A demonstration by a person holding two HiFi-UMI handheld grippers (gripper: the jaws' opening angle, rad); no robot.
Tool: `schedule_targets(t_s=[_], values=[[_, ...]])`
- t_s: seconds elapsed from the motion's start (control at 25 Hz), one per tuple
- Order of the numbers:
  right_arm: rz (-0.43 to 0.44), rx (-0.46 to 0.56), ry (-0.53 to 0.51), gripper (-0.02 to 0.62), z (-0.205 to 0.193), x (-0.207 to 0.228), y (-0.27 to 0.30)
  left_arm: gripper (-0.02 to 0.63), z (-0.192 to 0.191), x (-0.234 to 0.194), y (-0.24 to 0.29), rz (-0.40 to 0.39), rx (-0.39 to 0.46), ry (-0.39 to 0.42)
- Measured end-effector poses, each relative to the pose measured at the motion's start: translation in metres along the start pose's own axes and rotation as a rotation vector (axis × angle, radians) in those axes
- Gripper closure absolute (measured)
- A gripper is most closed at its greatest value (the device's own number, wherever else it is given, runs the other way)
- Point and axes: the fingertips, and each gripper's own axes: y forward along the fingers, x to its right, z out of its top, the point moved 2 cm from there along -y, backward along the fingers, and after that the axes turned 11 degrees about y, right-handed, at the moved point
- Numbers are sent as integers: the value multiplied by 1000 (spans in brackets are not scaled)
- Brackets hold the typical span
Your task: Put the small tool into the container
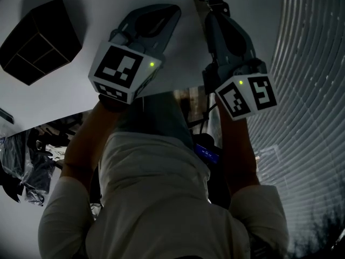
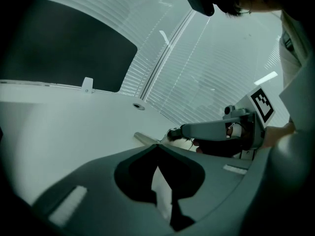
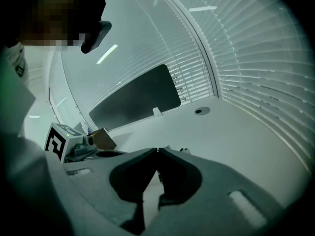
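The black container (image 1: 40, 39), divided into compartments, sits on the white table (image 1: 97, 4) at the head view's upper left. My left gripper (image 1: 171, 9) and right gripper (image 1: 215, 7) are held side by side over the table, apart from the container. Both pairs of jaws are closed tip to tip with nothing visible between them. In the left gripper view a small flat pale tool (image 2: 142, 137) lies on the table just beyond my left gripper (image 2: 157, 144); the right gripper's fingers (image 2: 211, 129) reach in from the right. In the right gripper view my right gripper (image 3: 157, 150) points across the table.
A round cable hole (image 2: 139, 105) and a small white clip (image 2: 87, 84) sit farther along the table. A dark panel (image 3: 138, 95) stands behind the table's far edge, with slatted blinds (image 3: 256, 58) beside it. A brownish box (image 3: 102, 138) stands near the left gripper's marker cube (image 3: 56, 142).
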Motion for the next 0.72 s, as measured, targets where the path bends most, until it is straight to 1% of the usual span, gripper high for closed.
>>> schedule_targets(t_s=[0.24,0.44,0.6,0.72], values=[[21,-6,-30,586,4,-12,0,603,6,-3,-11,15,21,-3],[42,8,-77,586,12,-28,-2,603,12,-6,-23,31,47,-2],[55,12,-115,586,22,-46,-5,603,23,-8,-35,37,68,-1],[68,13,-133,586,31,-52,-7,603,32,-7,-38,43,74,-4]])
